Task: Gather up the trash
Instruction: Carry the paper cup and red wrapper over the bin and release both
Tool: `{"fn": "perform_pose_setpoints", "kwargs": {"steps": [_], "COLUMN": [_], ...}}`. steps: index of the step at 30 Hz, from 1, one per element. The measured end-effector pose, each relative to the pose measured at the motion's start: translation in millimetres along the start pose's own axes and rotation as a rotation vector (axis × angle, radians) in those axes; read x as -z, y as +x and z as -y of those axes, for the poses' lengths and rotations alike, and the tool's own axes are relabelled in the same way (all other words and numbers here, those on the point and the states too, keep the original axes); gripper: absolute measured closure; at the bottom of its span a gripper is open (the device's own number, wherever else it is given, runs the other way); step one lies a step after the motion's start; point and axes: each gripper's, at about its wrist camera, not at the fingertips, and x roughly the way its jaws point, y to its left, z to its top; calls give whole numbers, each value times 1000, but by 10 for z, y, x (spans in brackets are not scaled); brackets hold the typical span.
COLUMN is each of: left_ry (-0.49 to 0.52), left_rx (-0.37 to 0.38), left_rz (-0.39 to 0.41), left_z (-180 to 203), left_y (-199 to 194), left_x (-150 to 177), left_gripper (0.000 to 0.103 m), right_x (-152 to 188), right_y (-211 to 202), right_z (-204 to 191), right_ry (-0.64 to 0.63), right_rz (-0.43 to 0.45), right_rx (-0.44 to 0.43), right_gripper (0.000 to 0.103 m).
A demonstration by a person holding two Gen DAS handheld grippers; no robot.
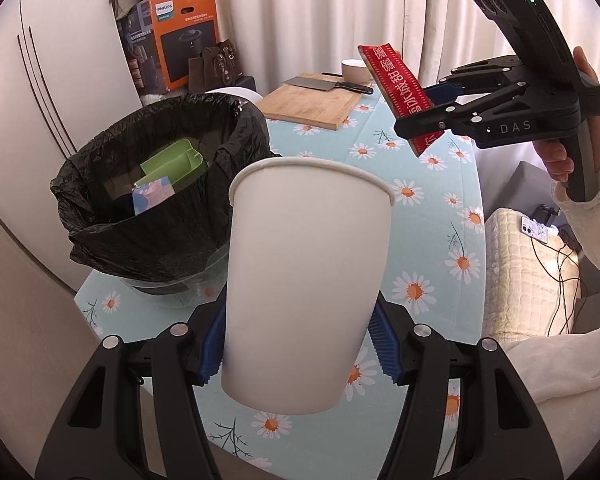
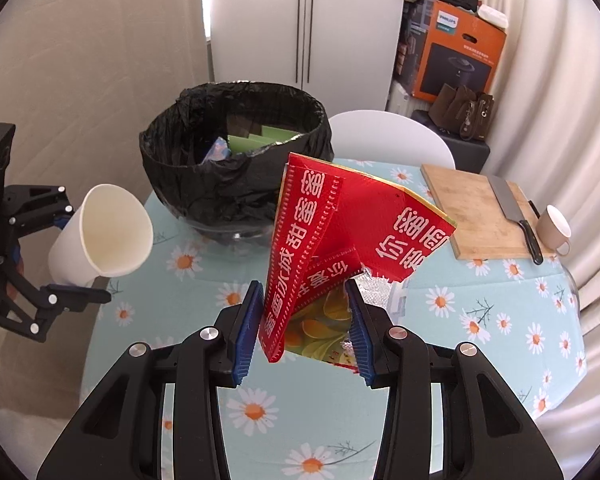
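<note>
My left gripper (image 1: 296, 340) is shut on a white paper cup (image 1: 304, 280) and holds it above the flowered table, right of the bin. The cup also shows in the right wrist view (image 2: 104, 236), tilted, held by the left gripper (image 2: 64, 256). My right gripper (image 2: 306, 324) is shut on a red torn carton (image 2: 340, 232) with white characters, held above the table in front of the bin. In the left wrist view the right gripper (image 1: 432, 116) holds the carton (image 1: 396, 84) at upper right. The bin (image 1: 160, 184), lined with a black bag (image 2: 236, 156), holds green and blue trash.
A wooden cutting board (image 2: 472, 208) with a cleaver (image 2: 516, 216) lies at the table's far right, a cup (image 2: 554, 228) beside it. A white chair (image 2: 388, 132) stands behind the table. An orange box (image 2: 456, 56) and bags sit by the curtain.
</note>
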Motion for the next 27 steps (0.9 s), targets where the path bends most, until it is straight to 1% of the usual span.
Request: {"fn": "perform_pose_setpoints", "kwargs": {"steps": [2,4,7,9,15,17,19,23,27], "left_ry": [-4,-2,-14,-22,-35,-45,-53,-89,-99], "left_rx": [2,-12,-27,-37,-72,-80,-123,-129,-140], "left_rz": [18,43,101,118,124,107,89,88,71], "left_z": [-74,-140,-251,-320,-629,-762,-892,-1146,-1331], "left_y": [-53,-106,-187,-206,-187,-153,-105,-46,61], "left_x": [-36,-89,-175,-227,-485,-566,-648,-761,-846], "left_gripper": [41,41,41,41,41,41,41,41,41], "right_x": [-72,-161,-323,-434,-828,-976,-1114,-1315,-1429], "right_y": [-32,-52,-56,-43,54,119,229,470,663], "right_z": [-84,-137,-164,-160,-91,-75,-78,-138,-190], "right_ry": [-5,-12,-19,-28,-55,-61,-73,-105,-120], "right_rz": [10,18,29,39,84,103,105,106,94], "right_rx": [1,-1,-3,-3,-31,-58,-87,-137,-174], "right_gripper": [64,64,64,64,63,63,63,63,63]}}
